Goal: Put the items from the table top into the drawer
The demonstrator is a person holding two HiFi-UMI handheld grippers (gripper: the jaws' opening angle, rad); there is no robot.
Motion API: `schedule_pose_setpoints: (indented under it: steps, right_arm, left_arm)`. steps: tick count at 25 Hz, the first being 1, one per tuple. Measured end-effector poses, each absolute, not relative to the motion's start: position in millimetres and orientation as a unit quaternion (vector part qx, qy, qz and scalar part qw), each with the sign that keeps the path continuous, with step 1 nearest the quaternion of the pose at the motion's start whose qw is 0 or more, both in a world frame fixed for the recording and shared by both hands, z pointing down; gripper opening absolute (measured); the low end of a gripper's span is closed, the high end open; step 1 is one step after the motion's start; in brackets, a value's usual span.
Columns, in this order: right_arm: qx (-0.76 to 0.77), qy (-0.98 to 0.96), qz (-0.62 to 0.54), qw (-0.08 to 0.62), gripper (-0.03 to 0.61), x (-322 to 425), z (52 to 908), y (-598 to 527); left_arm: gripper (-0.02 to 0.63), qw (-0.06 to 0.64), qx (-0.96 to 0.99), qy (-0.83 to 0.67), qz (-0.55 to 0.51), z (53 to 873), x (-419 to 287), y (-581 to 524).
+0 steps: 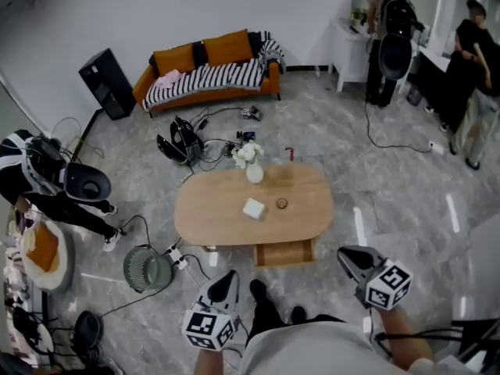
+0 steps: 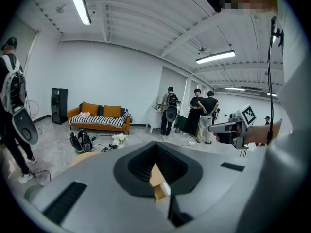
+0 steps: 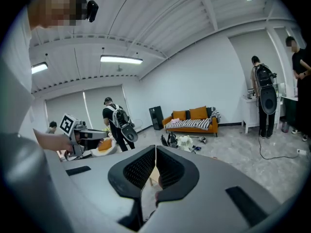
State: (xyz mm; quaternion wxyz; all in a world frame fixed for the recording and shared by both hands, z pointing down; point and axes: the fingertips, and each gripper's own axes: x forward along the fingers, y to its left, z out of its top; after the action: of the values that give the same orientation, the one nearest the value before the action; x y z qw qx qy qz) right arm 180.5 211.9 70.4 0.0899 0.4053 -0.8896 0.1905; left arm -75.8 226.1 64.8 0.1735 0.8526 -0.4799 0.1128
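Closest to us, left gripper [image 1: 228,278] has its jaws together w/ nothing between them; right gripper [image 1: 349,256] is likewise closed & empty. We hold both short of the oval table [image 1: 203,219]. On it sit a white box [image 1: 254,208], small round item [image 1: 281,203] & flower vase [image 1: 255,172]. The drawer [image 1: 283,253] stands open at the near edge.

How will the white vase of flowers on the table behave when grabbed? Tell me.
The vase probably tips easily: it stands upright with flowers bunched wide above it. It looks smooth and rounded, so likely slippery, and apt to roll if toppled. Possibly breakable; its material cannot be told.
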Motion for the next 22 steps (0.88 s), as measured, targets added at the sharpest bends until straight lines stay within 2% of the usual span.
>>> schedule_pose_setpoints:
  steps: [13, 22]
  right_arm:
    - [0.454, -0.861, 0.213, 0.087, 0.035, 139, 84, 144]
    - [0.491, -0.838, 0.224, 0.075, 0.035, 103, 92, 110]
  left_arm:
    - [0.002, 0.151, 0.882, -0.422, 0.149, 85, -112, 134]
    - [0.002, 0.17, 0.896, -0.378, 0.159, 111, -137, 83]
